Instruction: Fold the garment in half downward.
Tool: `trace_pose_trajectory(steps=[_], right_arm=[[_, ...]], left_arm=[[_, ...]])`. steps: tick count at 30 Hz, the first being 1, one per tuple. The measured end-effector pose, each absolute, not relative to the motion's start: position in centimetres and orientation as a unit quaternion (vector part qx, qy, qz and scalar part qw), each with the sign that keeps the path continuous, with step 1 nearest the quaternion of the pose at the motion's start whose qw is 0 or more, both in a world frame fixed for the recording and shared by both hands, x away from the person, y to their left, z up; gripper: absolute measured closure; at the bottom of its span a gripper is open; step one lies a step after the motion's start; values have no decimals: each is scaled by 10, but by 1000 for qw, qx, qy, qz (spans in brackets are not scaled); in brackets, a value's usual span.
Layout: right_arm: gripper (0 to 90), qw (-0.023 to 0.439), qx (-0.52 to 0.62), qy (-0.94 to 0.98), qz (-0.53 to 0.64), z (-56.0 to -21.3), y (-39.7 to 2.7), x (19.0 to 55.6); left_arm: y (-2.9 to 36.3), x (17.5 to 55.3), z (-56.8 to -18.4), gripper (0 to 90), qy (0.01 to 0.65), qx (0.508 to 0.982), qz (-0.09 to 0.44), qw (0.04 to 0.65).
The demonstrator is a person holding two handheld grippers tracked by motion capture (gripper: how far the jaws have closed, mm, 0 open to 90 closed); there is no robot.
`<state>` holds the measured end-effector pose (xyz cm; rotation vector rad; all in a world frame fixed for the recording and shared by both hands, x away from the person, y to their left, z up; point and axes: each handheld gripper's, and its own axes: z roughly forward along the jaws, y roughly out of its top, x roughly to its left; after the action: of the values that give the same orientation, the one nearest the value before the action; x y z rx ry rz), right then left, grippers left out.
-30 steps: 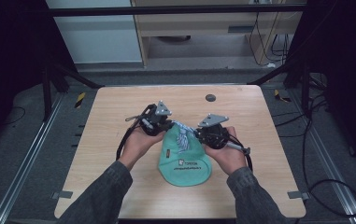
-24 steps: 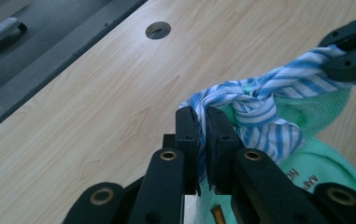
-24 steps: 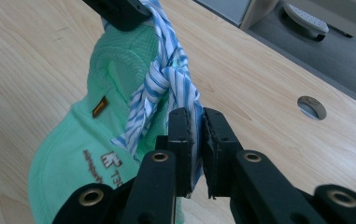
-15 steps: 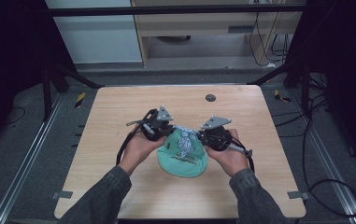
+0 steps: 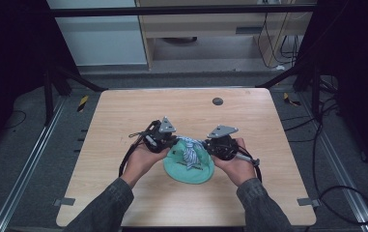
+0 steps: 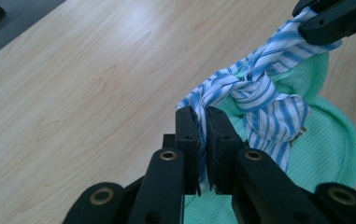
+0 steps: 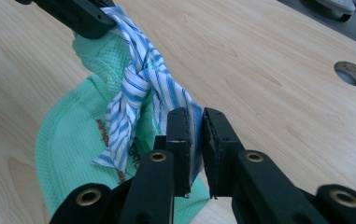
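While the left tool (image 6: 202,135) is clamped on 1 end of the striped cloth (image 5: 189,153), its knot hangs mid-span above the green cloth (image 5: 190,169) on the bench (image 5: 123,116); the right tool (image 7: 195,135) pinches the other end, equally near.

Table (image 5: 123,193): pale wood-grain top, smooth, faint sheen. Striped strip (image 6: 259,93): thin woven cloth, blue and white, matt, creased at its knot. Green bag (image 7: 73,135): waffle-textured cloth, matt, printed lettering. Left gripper (image 6: 202,130) and right gripper (image 7: 195,133): black matt plastic jaws with brass-coloured metal rivets.
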<state>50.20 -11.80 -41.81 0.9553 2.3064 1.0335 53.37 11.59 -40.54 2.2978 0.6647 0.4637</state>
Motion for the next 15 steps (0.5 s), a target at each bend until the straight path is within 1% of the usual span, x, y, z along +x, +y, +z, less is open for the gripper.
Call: trace_pose_trajectory(steps=[2,15], right_arm=[[817,216,342,835,373,-421,-117,500],[817,202,346,836,374,-431,-116,496]], left_arm=[[117,532,-410,844,252,889,179,338],[120,528,-423,843,252,890,169,340]])
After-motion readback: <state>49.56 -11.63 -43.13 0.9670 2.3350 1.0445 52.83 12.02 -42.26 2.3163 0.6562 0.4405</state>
